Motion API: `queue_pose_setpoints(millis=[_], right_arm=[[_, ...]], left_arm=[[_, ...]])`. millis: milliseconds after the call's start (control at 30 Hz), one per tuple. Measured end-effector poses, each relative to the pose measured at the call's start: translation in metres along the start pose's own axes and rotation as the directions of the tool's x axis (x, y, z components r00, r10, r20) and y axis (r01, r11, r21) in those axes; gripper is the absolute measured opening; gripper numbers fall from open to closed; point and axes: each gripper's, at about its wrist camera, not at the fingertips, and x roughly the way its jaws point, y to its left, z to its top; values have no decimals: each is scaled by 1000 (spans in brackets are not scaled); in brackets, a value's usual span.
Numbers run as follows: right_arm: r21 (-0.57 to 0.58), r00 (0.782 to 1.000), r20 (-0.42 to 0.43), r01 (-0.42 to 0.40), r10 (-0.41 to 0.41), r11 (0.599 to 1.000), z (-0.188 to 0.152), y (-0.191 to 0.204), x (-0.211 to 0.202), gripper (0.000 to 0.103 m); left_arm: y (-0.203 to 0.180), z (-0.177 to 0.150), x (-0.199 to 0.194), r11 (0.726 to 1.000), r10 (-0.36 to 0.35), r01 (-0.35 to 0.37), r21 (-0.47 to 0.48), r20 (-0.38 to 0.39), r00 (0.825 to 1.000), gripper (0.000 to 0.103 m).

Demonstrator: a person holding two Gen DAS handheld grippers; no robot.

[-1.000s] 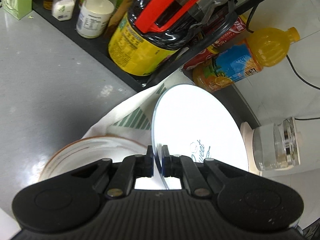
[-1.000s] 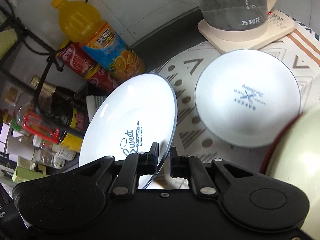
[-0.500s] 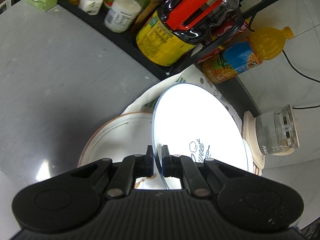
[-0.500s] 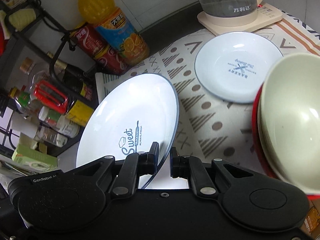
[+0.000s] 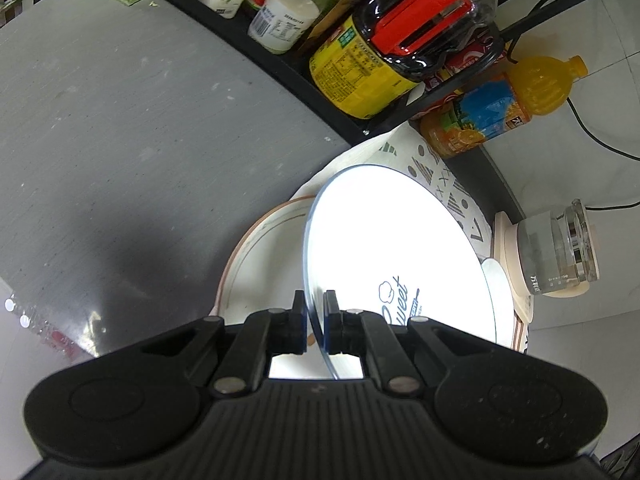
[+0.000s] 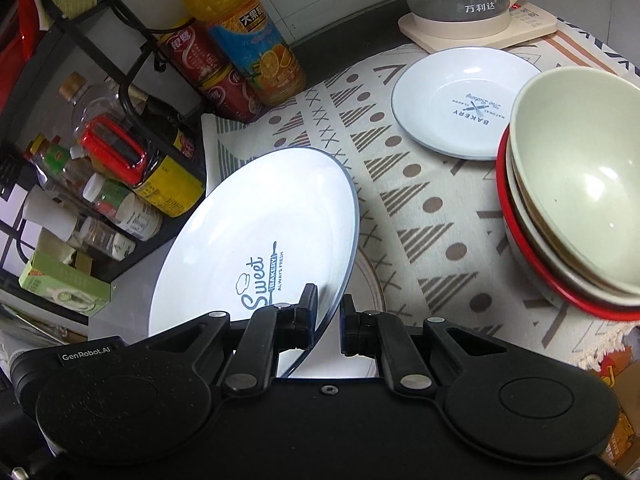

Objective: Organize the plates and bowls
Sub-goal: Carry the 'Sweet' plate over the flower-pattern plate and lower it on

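Note:
A white "Sweet Bakery" plate [image 5: 392, 248] is held tilted on edge by both grippers. My left gripper [image 5: 316, 320] is shut on its rim, and my right gripper [image 6: 328, 312] has its jaws around the rim of the same plate [image 6: 256, 224] with a small gap on one side. Under it lies a cream plate with a brown rim [image 5: 260, 256], partly hidden. A smaller white "Bakery" plate [image 6: 464, 100] lies flat on the patterned mat [image 6: 400, 200]. A stack of bowls [image 6: 576, 184], green over red-rimmed, stands at the right.
A black rack [image 5: 280, 80] with sauce bottles and jars borders the mat. An orange juice bottle [image 5: 500, 108] and red cans [image 6: 208, 76] stand beside it. A glass kettle on its base [image 6: 460, 4] stands at the back. Grey countertop [image 5: 120, 140] lies to the left.
Both grippers have risen and pulled back with the white plate, so more of the mat, the brown-rimmed plate and the bowl stack come into view.

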Motion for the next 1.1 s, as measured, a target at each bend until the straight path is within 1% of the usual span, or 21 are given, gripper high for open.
queue_pose_setpoints(millis=[333, 533, 800, 933, 1100], right_arm=[[3, 1000, -23, 18, -18, 1000, -15, -3, -1, 10], [-6, 999, -34, 32, -33, 999, -18, 0, 3, 10], [1, 997, -55, 49, -49, 999, -19, -7, 5, 10], [-22, 997, -53, 56, -57, 998, -20, -8, 6, 10], [-36, 996, -61, 67, -69, 997, -24, -11, 12, 10]], left_arm=[[16, -9, -1, 1000, 5, -5, -10, -19, 1000, 5], [21, -11, 4, 1000, 14, -14, -22, -35, 999, 5], [23, -18, 10, 1000, 21, -22, -9, -62, 998, 6], [21, -19, 12, 1000, 31, -31, 6, -63, 998, 6], [23, -20, 17, 999, 34, -34, 0, -82, 996, 6]])
